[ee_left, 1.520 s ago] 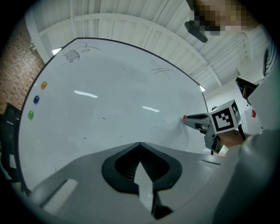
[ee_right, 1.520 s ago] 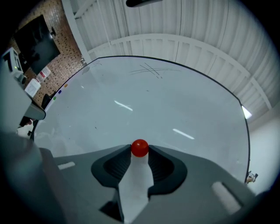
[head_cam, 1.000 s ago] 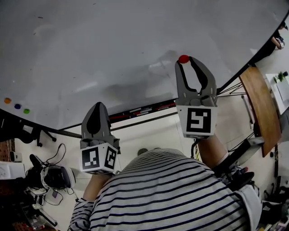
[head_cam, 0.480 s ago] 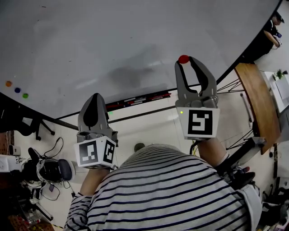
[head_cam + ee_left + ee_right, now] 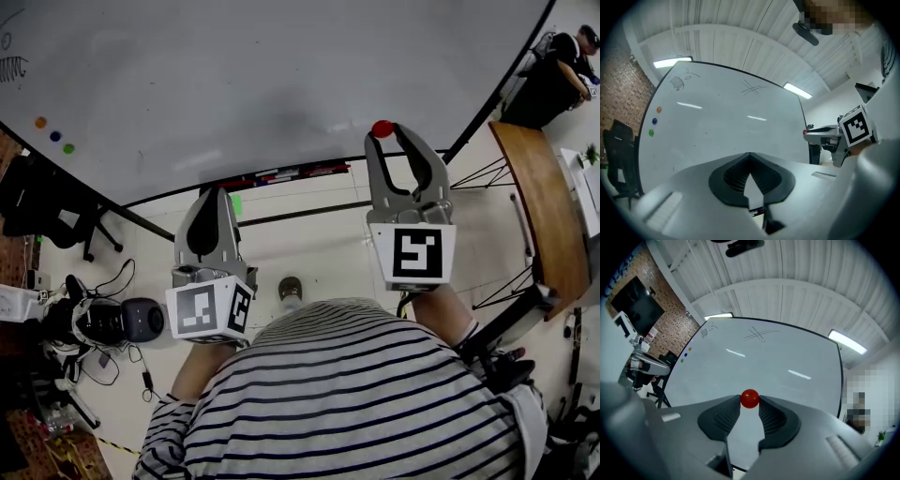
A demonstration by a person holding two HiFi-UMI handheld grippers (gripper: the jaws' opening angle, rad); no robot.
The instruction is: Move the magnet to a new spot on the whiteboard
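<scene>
A small round red magnet [image 5: 749,398] is pinched between the tips of my right gripper [image 5: 383,130], which is shut on it. In the head view the red magnet [image 5: 382,128] sits at the lower edge of the whiteboard [image 5: 262,84]; whether it touches the board I cannot tell. My left gripper [image 5: 212,195] is held lower, below the board's tray, with its jaws closed together and nothing in them. In the left gripper view the tips [image 5: 750,154] meet in front of the whiteboard [image 5: 722,126].
Orange, blue and green magnets [image 5: 54,136] sit on the board's left side. Markers lie in the tray [image 5: 281,175] under the board. A wooden table [image 5: 539,211] stands at the right, a person [image 5: 562,70] beyond it, and a chair [image 5: 42,202] and gear at the left.
The view has shifted, so the board and its coloured magnets sit further up and right. Both grippers hold their pose; the right one still grips the red magnet.
</scene>
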